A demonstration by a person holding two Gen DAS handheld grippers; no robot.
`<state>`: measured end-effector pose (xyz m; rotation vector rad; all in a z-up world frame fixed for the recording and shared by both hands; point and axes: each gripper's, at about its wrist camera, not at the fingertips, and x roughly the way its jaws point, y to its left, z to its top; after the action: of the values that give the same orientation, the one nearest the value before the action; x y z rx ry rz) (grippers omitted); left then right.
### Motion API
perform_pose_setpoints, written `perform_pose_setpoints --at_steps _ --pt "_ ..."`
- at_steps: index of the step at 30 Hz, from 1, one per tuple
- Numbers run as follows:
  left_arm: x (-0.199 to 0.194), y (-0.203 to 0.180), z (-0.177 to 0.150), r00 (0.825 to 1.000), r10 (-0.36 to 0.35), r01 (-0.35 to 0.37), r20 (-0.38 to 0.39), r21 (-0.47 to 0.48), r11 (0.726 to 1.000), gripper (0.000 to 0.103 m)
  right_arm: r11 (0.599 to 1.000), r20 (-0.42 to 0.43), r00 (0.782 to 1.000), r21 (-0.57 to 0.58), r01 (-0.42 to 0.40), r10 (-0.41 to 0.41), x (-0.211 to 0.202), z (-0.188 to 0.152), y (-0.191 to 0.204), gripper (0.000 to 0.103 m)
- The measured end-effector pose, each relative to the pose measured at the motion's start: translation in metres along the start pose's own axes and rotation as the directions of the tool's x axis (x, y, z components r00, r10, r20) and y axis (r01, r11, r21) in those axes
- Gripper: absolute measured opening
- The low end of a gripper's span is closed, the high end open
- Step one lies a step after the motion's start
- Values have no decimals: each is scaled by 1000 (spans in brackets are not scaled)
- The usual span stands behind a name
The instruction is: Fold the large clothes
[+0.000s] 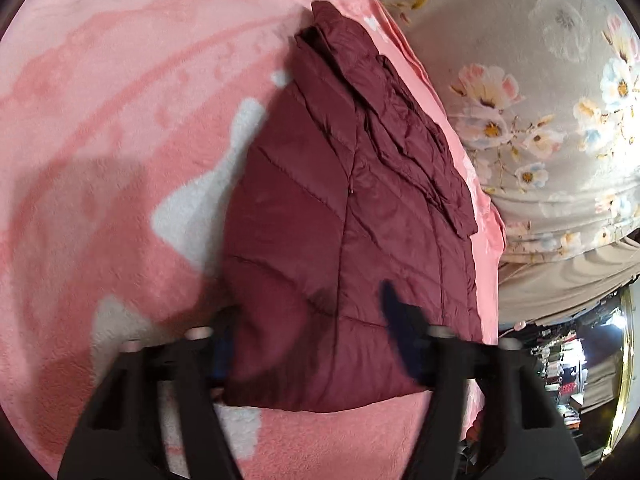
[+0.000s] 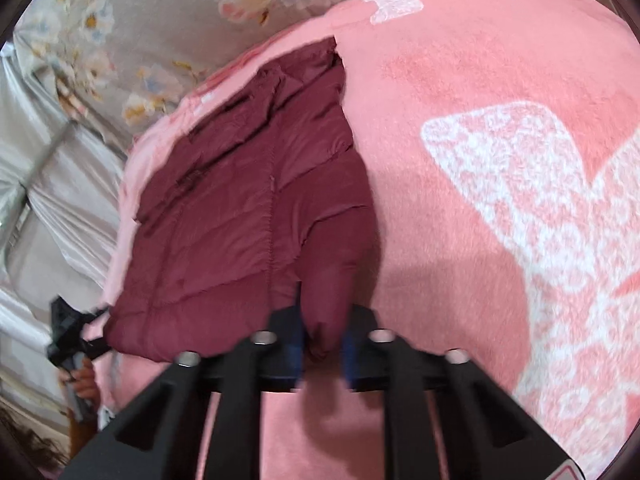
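Jacket point(image 1: 340, 216) hem between left fingers point(image 1: 394, 320), corner pinched by right fingers point(image 2: 348, 352)

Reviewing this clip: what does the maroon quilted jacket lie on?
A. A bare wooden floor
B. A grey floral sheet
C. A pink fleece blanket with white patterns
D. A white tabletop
C: the maroon jacket lies wholly on the pink blanket, with white patches around it; the grey floral sheet lies beyond the blanket's edge.
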<state>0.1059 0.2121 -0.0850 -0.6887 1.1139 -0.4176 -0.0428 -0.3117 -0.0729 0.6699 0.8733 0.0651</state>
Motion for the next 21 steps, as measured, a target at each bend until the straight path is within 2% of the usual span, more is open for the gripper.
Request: perform_pose_setpoints --at_steps 1,5,13,17,21 --pt "2 -2 -1 1000 4 -3 -10 8 1000 31 1000 20 1000 -6 2 -2 -7 -4 4 6" --pt "-8 -7 -7 1000 0 1 -5 45 999 16 999 71 997 -41 26 -23 -33 -18 18 4" --pt "-53 -47 -47 999 -27 32 -25 206 978 10 993 128 988 -70 92 -83 -122 -83 24 4" --pt "-79 -64 -71 997 -59 67 -39 248 966 9 993 168 982 -54 100 -90 -171 -113 24 4" --pt "-112 -84 -88 995 -93 96 -22 272 958 8 995 251 965 -59 86 -69 -219 -119 43 3"
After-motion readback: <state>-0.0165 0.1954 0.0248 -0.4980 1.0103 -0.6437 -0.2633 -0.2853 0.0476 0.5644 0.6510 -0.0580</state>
